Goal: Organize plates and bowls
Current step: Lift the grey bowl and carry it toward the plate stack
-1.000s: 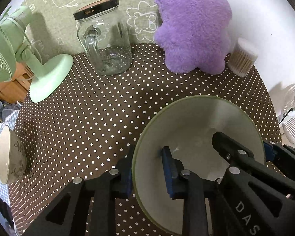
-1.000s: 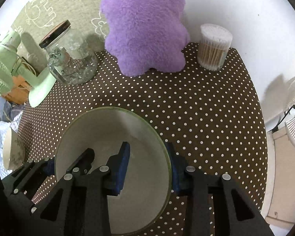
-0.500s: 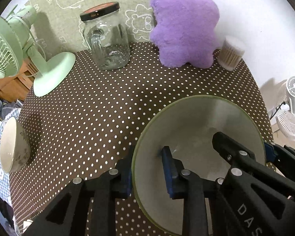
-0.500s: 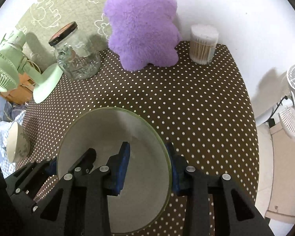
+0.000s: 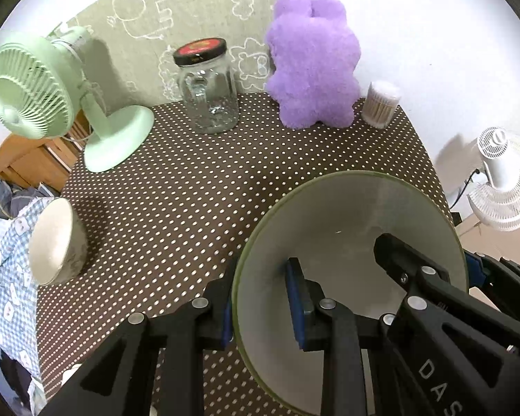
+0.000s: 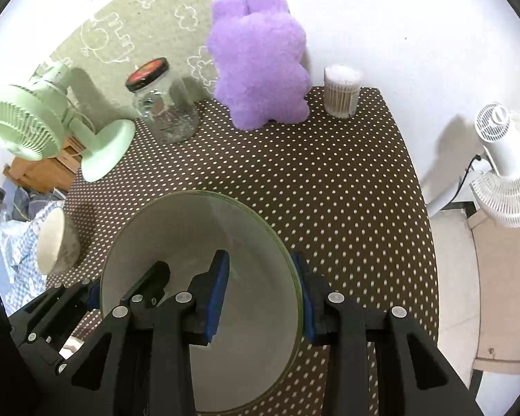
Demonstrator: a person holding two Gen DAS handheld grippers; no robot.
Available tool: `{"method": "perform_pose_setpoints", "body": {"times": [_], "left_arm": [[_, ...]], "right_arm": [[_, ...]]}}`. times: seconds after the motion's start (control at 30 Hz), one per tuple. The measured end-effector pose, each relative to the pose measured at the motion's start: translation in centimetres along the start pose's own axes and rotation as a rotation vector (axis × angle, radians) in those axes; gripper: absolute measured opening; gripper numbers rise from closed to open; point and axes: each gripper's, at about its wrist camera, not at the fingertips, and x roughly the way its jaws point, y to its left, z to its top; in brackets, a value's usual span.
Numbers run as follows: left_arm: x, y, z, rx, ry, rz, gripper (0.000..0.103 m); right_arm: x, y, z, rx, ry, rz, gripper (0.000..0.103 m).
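A large pale bowl (image 5: 346, 228) with a green rim hangs above the brown dotted table (image 5: 197, 187), held from both sides. My left gripper (image 5: 260, 300) is shut on the bowl's left rim, one blue pad inside and one outside. My right gripper (image 6: 261, 291) is shut on the right rim of the same bowl (image 6: 197, 242) in the same way. Each gripper also shows in the other's view: the right gripper (image 5: 430, 270), the left gripper (image 6: 121, 287). A small cream bowl (image 5: 52, 242) sits at the table's left edge, its opening turned leftwards.
Along the back stand a green desk fan (image 5: 34, 86), a glass jar with a black lid (image 5: 208, 93), a purple plush toy (image 5: 312, 69) and a tub of cotton swabs (image 5: 379, 104). A blue checked cloth (image 5: 7, 270) lies left of the table. A white fan (image 6: 506, 166) stands on the floor, right.
Both grippers have risen and drawn back with the large bowl between them. The table and the things at its back look smaller and farther off. The grips are unchanged.
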Motion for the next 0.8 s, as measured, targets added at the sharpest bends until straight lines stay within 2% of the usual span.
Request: {"method": "perform_pose_setpoints", "body": {"times": [0.4,0.8], "left_arm": [[-4.5,2.2,-4.4,0.021,-0.023,-0.028,0.024],[-7.3,3.5,-9.4,0.071,-0.012,-0.07,0.024]], "right_arm": [[-5.2,2.8,-5.1,0.028,-0.027,-0.021,0.04],[-8.1,4.8,-11.5,0.064,-0.023,-0.061,0.04]]}}
